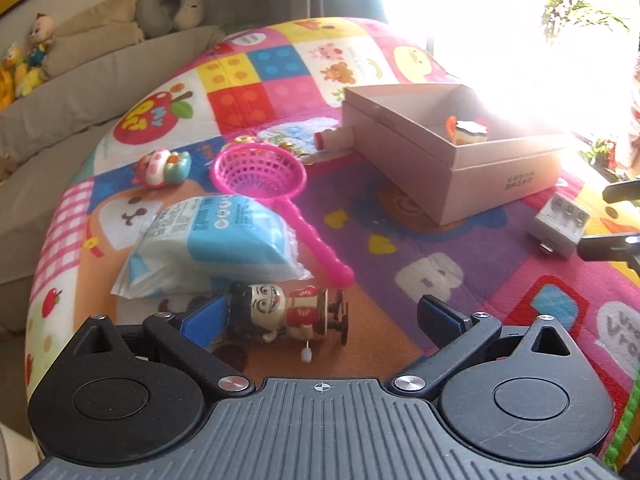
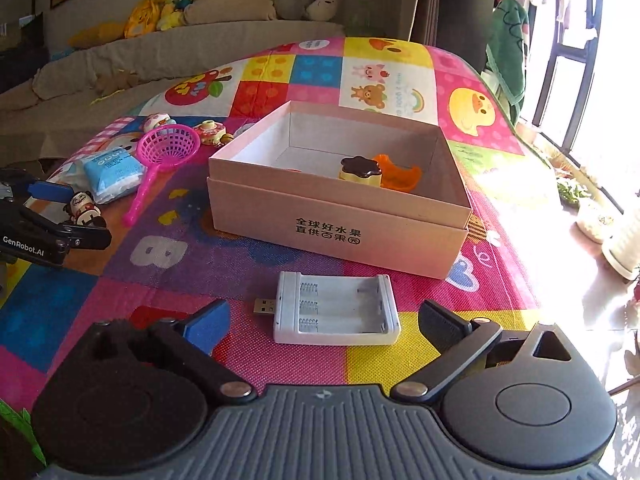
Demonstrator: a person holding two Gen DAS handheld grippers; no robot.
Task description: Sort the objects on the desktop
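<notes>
My left gripper (image 1: 324, 312) is open over the patchwork play mat (image 1: 420, 240). A wind-up doll (image 1: 288, 316) lies on its side between the fingers, close to the left blue pad. The same gripper (image 2: 68, 216) and doll (image 2: 84, 210) show at the far left of the right wrist view. My right gripper (image 2: 324, 318) is open with a white USB battery charger (image 2: 336, 308) lying flat between its fingers, neither pad touching it. Beyond it stands an open cardboard box (image 2: 332, 224) holding a yellow toy with a brown top (image 2: 358, 170) and an orange piece (image 2: 400, 176).
A pink net scoop (image 1: 260, 170), a blue tissue pack (image 1: 212, 236), a small pink-and-green toy (image 1: 162, 166) and a cylinder with a red end (image 1: 334, 140) lie left of the box (image 1: 452, 152). A sofa with plush toys (image 2: 160, 12) runs behind. White pots (image 2: 624, 248) stand at the right.
</notes>
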